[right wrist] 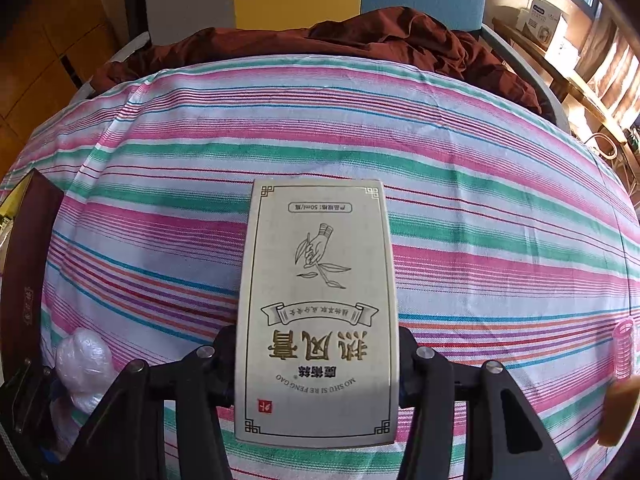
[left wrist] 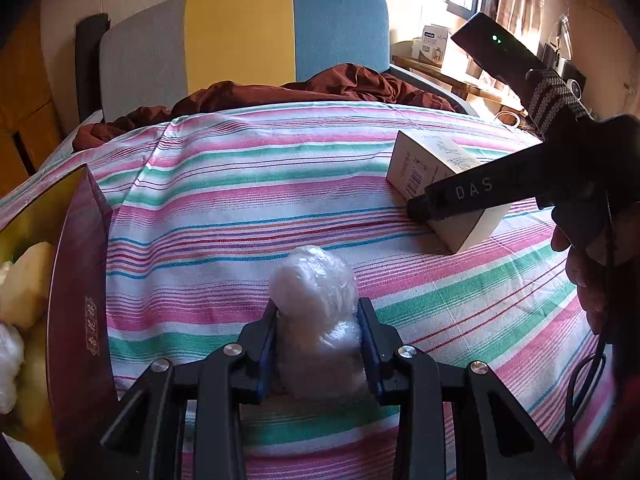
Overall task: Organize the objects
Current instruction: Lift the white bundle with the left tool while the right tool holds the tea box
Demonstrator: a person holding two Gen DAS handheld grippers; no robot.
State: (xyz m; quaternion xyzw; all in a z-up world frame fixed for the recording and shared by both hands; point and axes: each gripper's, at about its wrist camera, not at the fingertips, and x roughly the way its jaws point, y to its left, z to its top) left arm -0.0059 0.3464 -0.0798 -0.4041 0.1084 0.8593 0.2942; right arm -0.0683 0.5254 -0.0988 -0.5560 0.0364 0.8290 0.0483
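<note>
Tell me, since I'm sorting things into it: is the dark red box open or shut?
Open: the dark red box shows no lid, and yellow lining and wrapped items inside.

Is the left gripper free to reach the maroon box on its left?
Probably yes: the maroon box lies open close beside the left gripper, nothing between, but it is shut on a plastic-wrapped bundle.

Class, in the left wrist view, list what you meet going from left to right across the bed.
Maroon gift box → plastic-wrapped bundle held in the left gripper → cream carton held by the right gripper.
</note>
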